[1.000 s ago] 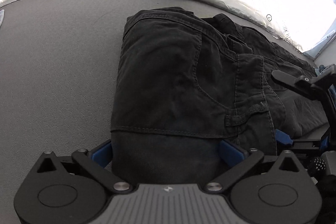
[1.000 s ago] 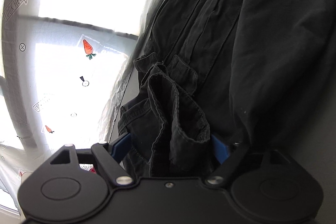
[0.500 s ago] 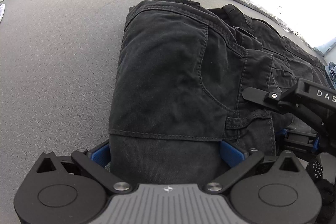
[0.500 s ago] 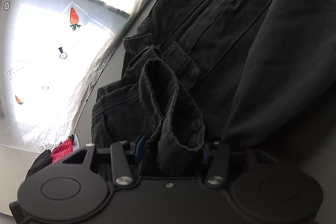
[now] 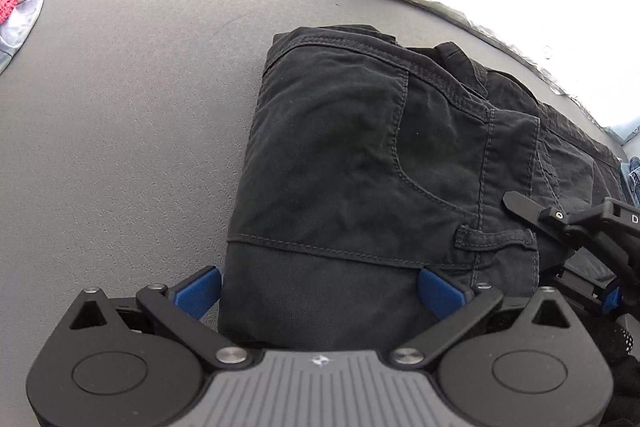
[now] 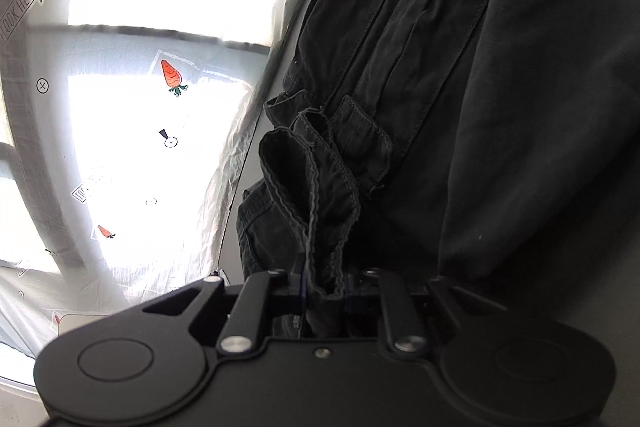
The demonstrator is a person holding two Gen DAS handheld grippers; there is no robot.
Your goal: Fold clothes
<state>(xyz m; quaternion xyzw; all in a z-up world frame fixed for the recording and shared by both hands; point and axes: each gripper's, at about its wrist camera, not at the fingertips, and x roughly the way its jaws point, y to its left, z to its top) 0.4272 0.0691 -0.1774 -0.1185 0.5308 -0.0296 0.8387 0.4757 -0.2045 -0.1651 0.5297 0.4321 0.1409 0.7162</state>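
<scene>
Right gripper (image 6: 324,291) pinches the trousers' (image 5: 360,167) hems for folding; left gripper (image 5: 320,291) fingers straddle the waistband, spread wide

R claw (image 6: 324,293) pinching bunched black trousers (image 6: 400,67).

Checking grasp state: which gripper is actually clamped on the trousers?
The right gripper: its jaws pinch bunched hem of the black trousers. The left gripper straddles the fabric, wide open.
</scene>
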